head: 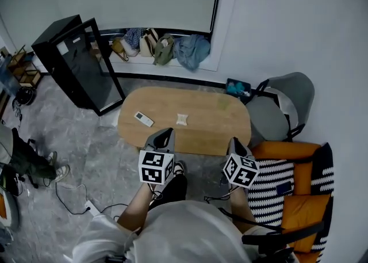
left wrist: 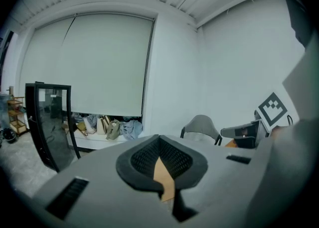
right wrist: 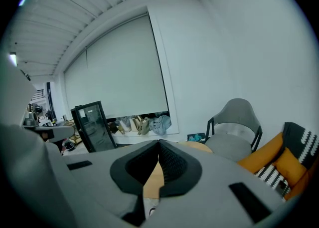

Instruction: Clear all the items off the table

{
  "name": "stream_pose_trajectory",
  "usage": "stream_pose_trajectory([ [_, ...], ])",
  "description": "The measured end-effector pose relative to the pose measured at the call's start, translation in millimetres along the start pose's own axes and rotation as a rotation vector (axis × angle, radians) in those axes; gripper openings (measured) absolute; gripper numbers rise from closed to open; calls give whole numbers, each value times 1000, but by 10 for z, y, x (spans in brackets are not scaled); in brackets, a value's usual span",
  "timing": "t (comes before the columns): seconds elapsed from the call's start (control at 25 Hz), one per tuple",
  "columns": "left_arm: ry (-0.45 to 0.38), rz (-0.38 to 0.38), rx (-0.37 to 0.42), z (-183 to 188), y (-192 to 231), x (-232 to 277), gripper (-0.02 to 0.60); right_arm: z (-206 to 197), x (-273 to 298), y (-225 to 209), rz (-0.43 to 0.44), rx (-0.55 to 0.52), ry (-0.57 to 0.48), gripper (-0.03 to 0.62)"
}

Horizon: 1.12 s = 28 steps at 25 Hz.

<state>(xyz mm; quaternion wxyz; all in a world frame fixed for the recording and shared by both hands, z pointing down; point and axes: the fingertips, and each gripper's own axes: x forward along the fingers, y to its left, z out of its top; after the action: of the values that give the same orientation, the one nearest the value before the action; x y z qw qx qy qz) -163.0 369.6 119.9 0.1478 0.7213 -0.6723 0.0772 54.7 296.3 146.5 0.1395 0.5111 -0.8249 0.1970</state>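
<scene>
Left tongs: we hold the left gripper [head: 163,136] at the near edge of the oval wooden table [head: 221,129], jaws pressed together, empty.
Right tongs: the right gripper [head: 234,143], same edge, likewise closed on nothing.
Targets: slim white remote control [head: 144,119] lies ahead-left of the left gripper, long axis slanting far-left; small crumpled white packet [head: 182,119] ahead-right, mid-table.
Nearer hand: left, we judge.

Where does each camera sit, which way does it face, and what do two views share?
Head view: on the person's head, looking steeply down at the table; left gripper, right gripper and torso show.
Left gripper view: on that gripper, along its shut jaws toward the blind.
Right gripper view: likewise, along its shut jaws.
Shared: grey chair.
</scene>
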Motion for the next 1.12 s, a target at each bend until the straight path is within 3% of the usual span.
stream_pose_trajectory([
  [0.72, -22, -44, -29, 725, 557, 1777, 8, 1048, 1457, -372, -65, -17, -29, 23],
  [1.12, 24, -86, -73, 770, 901, 2699, 8, 1315, 2266, -437, -94, -46, 19, 23],
])
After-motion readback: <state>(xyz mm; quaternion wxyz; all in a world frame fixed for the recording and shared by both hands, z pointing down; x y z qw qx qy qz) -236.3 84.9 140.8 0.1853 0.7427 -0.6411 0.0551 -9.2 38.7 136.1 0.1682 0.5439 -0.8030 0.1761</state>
